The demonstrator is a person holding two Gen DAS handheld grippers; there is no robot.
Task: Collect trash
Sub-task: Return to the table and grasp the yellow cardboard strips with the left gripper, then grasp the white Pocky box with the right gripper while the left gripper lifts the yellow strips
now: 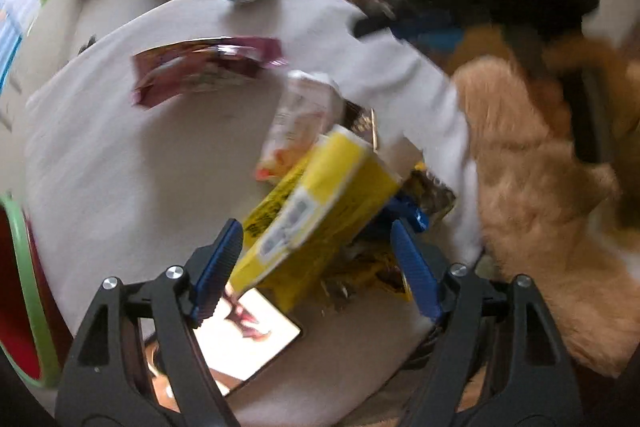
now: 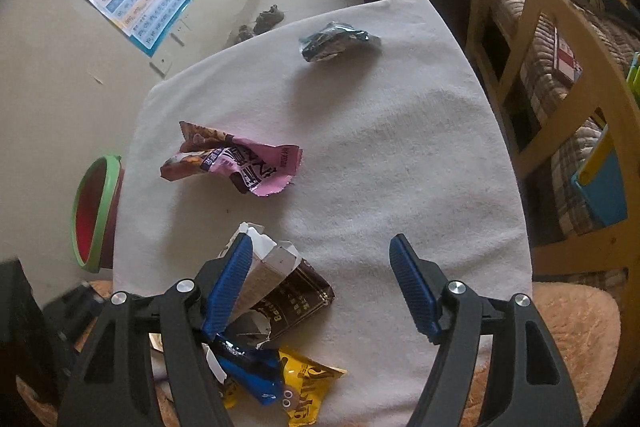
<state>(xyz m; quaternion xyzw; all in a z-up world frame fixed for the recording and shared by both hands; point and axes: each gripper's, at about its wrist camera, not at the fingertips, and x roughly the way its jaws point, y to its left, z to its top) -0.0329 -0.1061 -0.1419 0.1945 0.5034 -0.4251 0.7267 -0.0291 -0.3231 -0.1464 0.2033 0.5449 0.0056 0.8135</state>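
Two wrappers wait mid-cloth: pink wrapper at centre-left, dark wrapper in upper centre. Right gripper is open w/ nothing held; left gripper open around yellow carton, pads apart. We should straddle pink one, then close.

Your left wrist view is heavily motion-blurred; the yellow box smears. Your right wrist view is sharp, dim soft daylight, wrappers cast soft shadows on the tabletop. Fisheye bends both edges, corners black.
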